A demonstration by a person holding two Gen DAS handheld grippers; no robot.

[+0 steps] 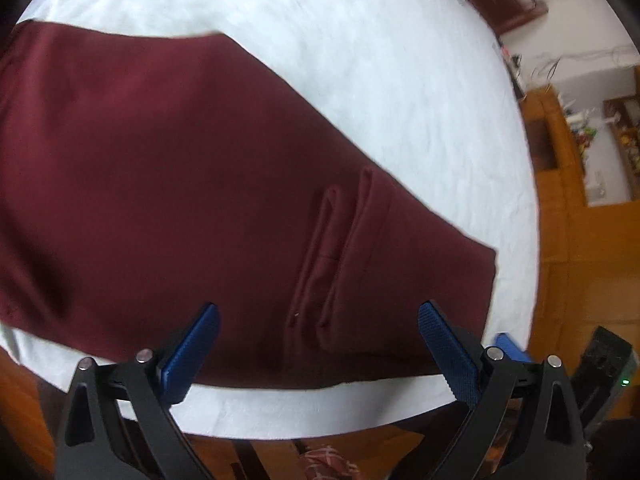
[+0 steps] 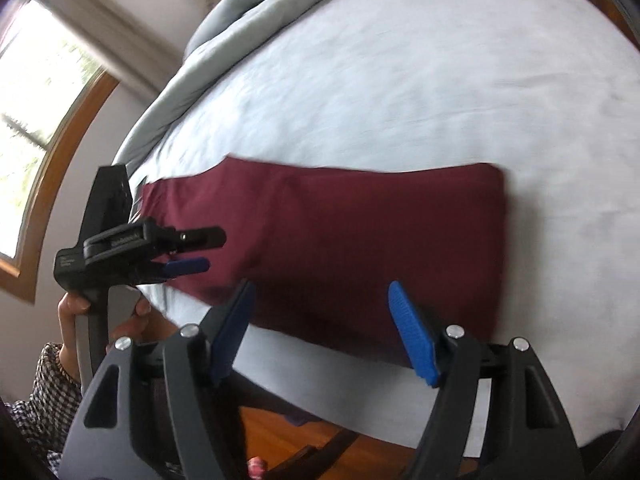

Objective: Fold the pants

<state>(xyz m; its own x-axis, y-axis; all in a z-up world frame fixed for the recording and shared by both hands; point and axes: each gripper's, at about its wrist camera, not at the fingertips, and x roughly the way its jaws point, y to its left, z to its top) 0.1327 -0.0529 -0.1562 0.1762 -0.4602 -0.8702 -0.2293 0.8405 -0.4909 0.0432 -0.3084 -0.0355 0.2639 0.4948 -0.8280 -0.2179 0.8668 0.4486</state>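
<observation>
While maroon pants (image 1: 192,184) lie flat as long folded band along near edge of bed (image 1: 360,60), both grippers hover above, apart from cloth. Left gripper (image 1: 318,344): blue pads (image 1: 444,344) spread wide, nothing held, over pleated end near bed's corner. Right gripper (image 2: 320,328): fingers wide apart too, empty, above band's near edge. Grey duvet (image 2: 240,12) bunched at far side. Window (image 2: 36,120) beyond.

There are no words or numbers here that can be read. The other gripper's black body (image 2: 116,240), off to the left of this tool, has tiny pale print on it — too small and blurry to make out.
</observation>
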